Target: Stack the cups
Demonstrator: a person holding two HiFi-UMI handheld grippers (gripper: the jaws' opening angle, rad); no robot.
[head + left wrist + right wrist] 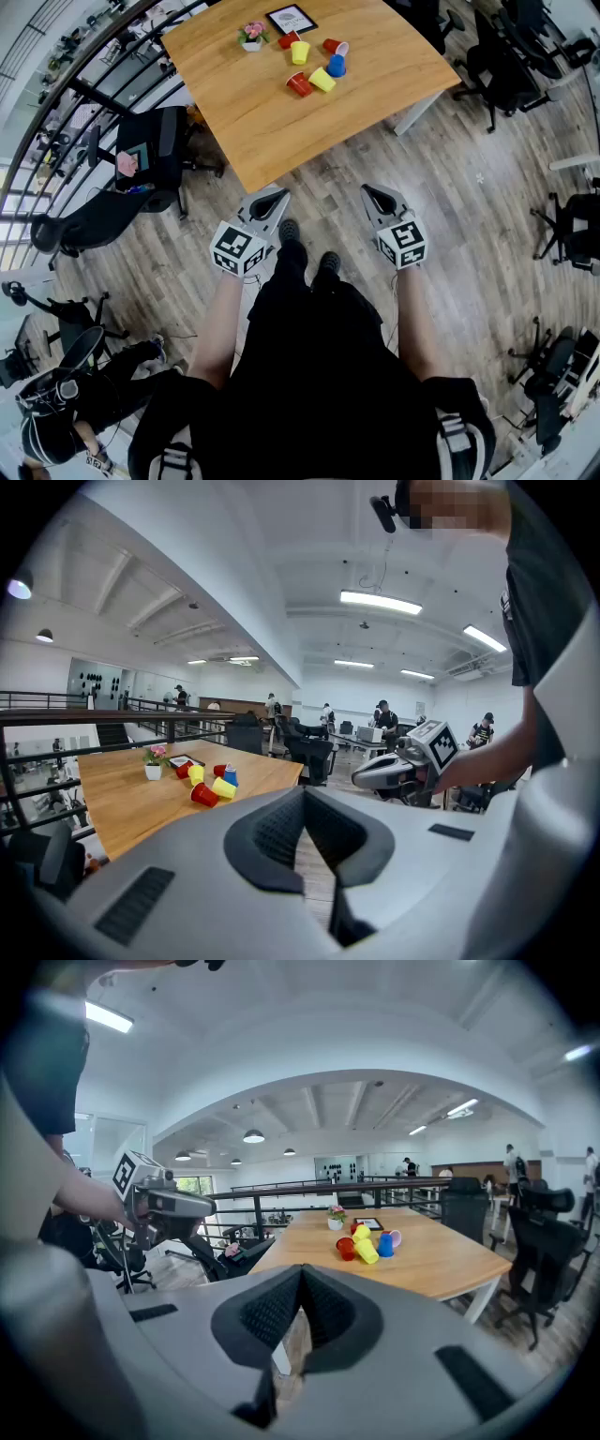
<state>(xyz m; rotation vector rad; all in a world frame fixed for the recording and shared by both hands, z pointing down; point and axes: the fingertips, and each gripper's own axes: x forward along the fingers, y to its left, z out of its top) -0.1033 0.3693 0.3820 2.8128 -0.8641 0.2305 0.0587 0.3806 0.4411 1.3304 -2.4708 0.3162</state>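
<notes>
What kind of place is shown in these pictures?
Most likely an open-plan office, perhaps on an upper floor: black swivel chairs stand near a wooden table, several people are farther back, and a metal railing runs along one side.

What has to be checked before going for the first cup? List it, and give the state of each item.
1. Left gripper ready to grasp: not ok. Its jaws are shut with nothing between them.
2. Right gripper ready to grasp: not ok. Its jaws are shut and empty.
3. Table within reach: not ok. Both grippers hang over the floor, short of its near edge.
4. Cups in sight: ok. Six lie loose in one cluster, none stacked.
5. All cups upright: not ok. At least the near red cup lies on its side.
6. Room beside the flower pot: cannot tell. It stands close to the cluster.
</notes>
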